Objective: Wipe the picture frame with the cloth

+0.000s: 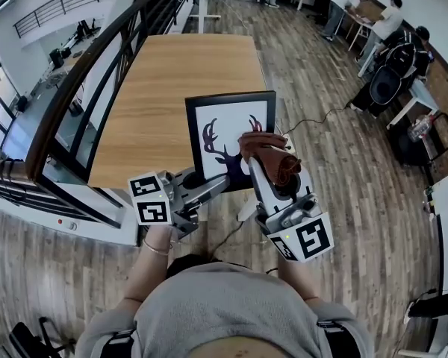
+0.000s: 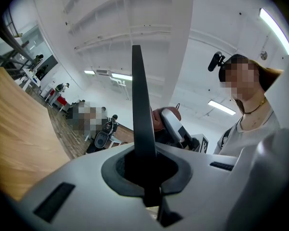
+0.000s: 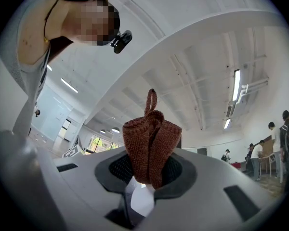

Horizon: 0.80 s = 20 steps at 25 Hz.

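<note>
Past the grey shirt (image 1: 224,304) closest to the lens, find the right gripper (image 1: 267,171) clamped shut on a bunched brown cloth (image 1: 267,149), the wad poking out beyond the jaws. Find the left gripper (image 1: 207,180) pinched tight on the lower left edge of the picture frame (image 1: 231,118); in the left gripper view, read that edge as a thin dark blade between the jaws. Note the frame held in the air, face toward the person, above the near end of the wooden table (image 1: 164,80), with the cloth over the right side of the glass beside the antler print (image 1: 222,144). Looks to be touching, but cannot say for sure.

To wipe well:
- Press lightly. Remember how far the cloth sits from the pinched corner, and expect hard pressure to lever the frame round in that narrow grip.
- Lead with the soft wad, never the jaw tips, to spare the glass.
- Work in short overlapping strokes across the glass, then run along the black border.
- Hold the left clamp firm and steady throughout.
</note>
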Tool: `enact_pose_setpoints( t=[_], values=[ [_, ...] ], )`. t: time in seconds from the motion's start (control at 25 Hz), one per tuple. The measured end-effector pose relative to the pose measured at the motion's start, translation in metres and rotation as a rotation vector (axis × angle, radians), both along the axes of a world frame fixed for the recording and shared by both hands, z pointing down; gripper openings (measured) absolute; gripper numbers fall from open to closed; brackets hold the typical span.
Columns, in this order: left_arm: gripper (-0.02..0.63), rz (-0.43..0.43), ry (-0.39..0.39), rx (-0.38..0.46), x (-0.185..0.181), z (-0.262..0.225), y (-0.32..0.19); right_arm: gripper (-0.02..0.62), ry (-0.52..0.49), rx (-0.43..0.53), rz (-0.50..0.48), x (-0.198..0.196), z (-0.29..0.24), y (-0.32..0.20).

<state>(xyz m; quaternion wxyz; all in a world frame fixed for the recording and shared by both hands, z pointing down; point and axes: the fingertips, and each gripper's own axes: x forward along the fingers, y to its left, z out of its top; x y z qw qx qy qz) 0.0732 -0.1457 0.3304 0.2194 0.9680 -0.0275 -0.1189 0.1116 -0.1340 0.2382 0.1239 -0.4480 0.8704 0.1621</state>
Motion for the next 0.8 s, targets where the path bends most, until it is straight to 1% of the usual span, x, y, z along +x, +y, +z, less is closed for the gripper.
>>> enact_pose_setpoints(
  t=[0.48, 0.64, 0.8],
  values=[
    [0.017, -0.005, 0.023, -0.009, 0.000, -0.002, 0.000, 0.097, 0.059, -0.058, -0.023, -0.004, 0.023, 0.013],
    [0.017, -0.006, 0.022, -0.004, 0.000, -0.002, 0.000, 0.097, 0.067, -0.070, -0.024, -0.002, 0.028, 0.016],
    [0.017, -0.005, 0.037, -0.010, -0.001, -0.004, 0.001, 0.097, 0.076, -0.081, -0.034, -0.002, 0.031, 0.020]
  ],
)
